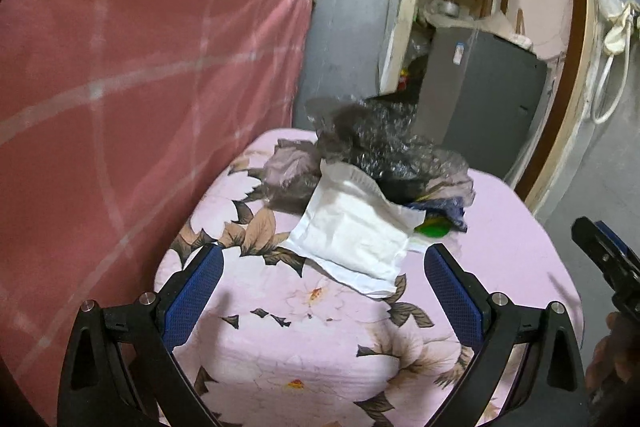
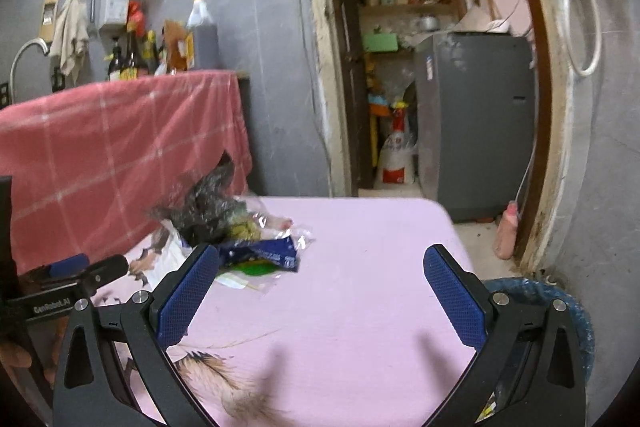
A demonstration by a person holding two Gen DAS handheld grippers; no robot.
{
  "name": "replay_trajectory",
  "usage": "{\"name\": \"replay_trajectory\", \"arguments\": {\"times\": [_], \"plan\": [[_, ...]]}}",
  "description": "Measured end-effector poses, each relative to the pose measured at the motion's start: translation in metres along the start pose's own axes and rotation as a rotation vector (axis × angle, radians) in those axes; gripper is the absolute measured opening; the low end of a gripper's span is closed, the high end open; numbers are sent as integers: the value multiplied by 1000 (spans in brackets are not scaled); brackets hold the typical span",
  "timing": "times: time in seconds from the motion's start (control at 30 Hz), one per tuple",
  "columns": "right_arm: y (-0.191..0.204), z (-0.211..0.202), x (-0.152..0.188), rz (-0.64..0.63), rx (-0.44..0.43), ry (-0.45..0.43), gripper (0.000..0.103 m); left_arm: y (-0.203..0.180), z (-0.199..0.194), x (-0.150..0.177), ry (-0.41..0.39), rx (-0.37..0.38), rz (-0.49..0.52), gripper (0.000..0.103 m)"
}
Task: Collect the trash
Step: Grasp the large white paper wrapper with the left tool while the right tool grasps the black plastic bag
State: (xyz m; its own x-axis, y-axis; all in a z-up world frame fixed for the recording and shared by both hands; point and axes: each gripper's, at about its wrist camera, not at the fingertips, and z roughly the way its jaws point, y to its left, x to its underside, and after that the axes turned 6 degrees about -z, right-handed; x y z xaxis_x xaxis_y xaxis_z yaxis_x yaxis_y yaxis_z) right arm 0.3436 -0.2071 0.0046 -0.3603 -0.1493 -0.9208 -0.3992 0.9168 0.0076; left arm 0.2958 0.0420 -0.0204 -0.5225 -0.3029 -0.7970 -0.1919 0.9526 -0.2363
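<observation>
A heap of trash lies on a pink flowered sheet [image 1: 304, 359]: a white padded wrapper [image 1: 352, 227], crumpled clear and dark plastic [image 1: 380, 143], a blue wrapper [image 2: 260, 255] and a green scrap [image 1: 432, 229]. My left gripper [image 1: 324, 259] hovers open just short of the white wrapper, nothing between its fingers. My right gripper [image 2: 322, 263] is open over bare pink sheet [image 2: 360, 267], the trash beyond its left finger. Each gripper shows at the edge of the other's view: right gripper [image 1: 600, 251], left gripper [image 2: 80, 271].
A red checked cloth [image 1: 140, 67] hangs close on the left. A blue-rimmed bin [image 2: 560, 303] sits low at the right, beside the sheet's edge. A grey appliance [image 2: 476, 123] stands in the doorway beyond. Bottles [image 2: 132, 55] stand behind the red cloth.
</observation>
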Motion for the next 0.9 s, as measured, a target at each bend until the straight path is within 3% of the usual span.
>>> {"name": "replay_trajectory", "arguments": {"times": [0.27,0.57,0.63,0.77,0.83,0.9], "plan": [[-3,28,2,9,-15,74,98,-15,19,-1,103,18,79,98],[-7,48,-2,6,-37,113,96,-37,47,-3,161,-69,206,98],[-8,51,-2,8,-41,120,96,-40,54,-3,177,-91,221,93],[-11,55,-2,14,-48,128,96,-42,70,-1,226,-143,236,69],[-12,56,-2,15,-50,130,96,-41,71,-1,230,-143,233,67],[-12,57,-2,14,-52,133,96,-41,72,-1,228,-150,239,56]]}}
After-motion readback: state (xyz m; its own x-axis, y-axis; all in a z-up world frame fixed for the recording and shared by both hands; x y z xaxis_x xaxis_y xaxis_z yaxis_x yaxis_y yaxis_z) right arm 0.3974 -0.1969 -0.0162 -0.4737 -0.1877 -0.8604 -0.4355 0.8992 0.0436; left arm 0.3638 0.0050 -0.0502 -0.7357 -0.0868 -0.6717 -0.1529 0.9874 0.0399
